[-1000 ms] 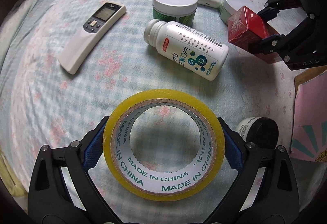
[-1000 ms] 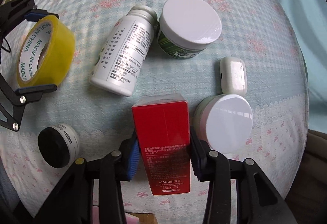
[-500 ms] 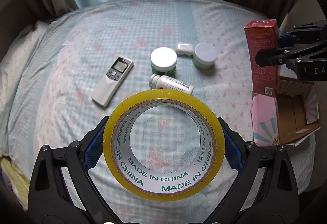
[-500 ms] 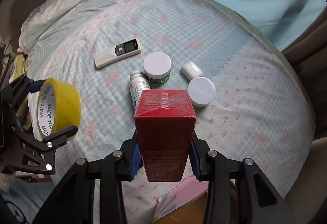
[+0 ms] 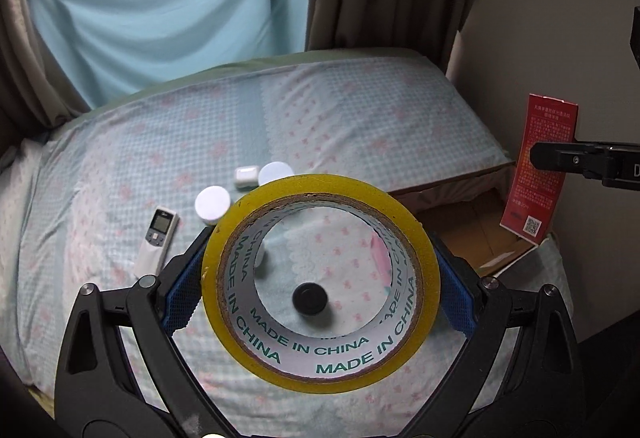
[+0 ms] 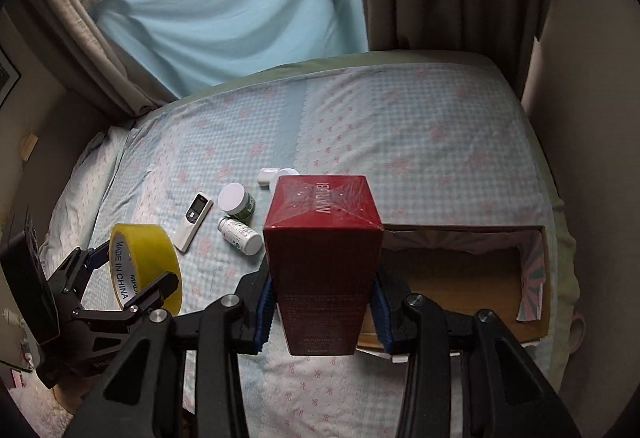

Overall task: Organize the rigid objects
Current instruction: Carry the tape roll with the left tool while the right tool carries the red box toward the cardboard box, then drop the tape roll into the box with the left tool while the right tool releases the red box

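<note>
My left gripper is shut on a yellow roll of tape, held high above the bed; it also shows in the right wrist view. My right gripper is shut on a red box, held upright above the bed's near edge; the red box also shows in the left wrist view. An open cardboard box lies on the bed right of the red box. On the bed lie a white remote, a white bottle, a white-lidded jar and a black-lidded jar.
A white earbud case and a second white-lidded jar lie farther back on the checked bedsheet. Curtains and a window stand behind the bed. A wall runs along the right side.
Both grippers have risen well above the bed with their loads; the objects on the sheet look much smaller. The cardboard box has come into full view under the right gripper.
</note>
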The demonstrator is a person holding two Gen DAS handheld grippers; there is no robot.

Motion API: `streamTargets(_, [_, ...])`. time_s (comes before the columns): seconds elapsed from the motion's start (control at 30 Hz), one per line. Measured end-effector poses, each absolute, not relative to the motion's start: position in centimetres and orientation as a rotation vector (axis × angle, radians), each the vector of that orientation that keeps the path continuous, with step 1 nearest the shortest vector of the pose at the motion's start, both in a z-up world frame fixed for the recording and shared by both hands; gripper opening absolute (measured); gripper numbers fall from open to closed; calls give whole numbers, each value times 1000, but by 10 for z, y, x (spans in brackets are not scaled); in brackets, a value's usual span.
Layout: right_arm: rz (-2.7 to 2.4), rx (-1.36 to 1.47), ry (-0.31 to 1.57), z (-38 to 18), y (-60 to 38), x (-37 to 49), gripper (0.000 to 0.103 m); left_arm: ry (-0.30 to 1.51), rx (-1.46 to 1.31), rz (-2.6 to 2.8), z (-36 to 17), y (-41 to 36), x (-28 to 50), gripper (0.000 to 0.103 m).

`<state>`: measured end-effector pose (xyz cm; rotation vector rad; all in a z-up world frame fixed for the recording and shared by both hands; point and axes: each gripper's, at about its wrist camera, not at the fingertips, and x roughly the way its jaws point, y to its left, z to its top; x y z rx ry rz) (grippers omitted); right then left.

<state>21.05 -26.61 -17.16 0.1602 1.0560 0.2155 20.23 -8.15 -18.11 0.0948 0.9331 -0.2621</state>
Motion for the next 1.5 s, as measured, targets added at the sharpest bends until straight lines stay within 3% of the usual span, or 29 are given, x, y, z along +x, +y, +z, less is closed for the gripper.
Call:
streamTargets(0.33, [33,334,1088,-196,-393,191,37,993,189,-424,-199,-219,221,96])
streamTargets(0.67, [11,523,1202,-291,-456,231,38,1133,342,-440,-283,-301,255,96])
streamTargets(1.17, [-27,690,1432,-392,-451,268,38,1324,497,-440,-402,-329,292,96])
streamTargets(1.5, [-88,763,1490,-413,-464,267,38,1340,529,-459,-417,-333,291,96])
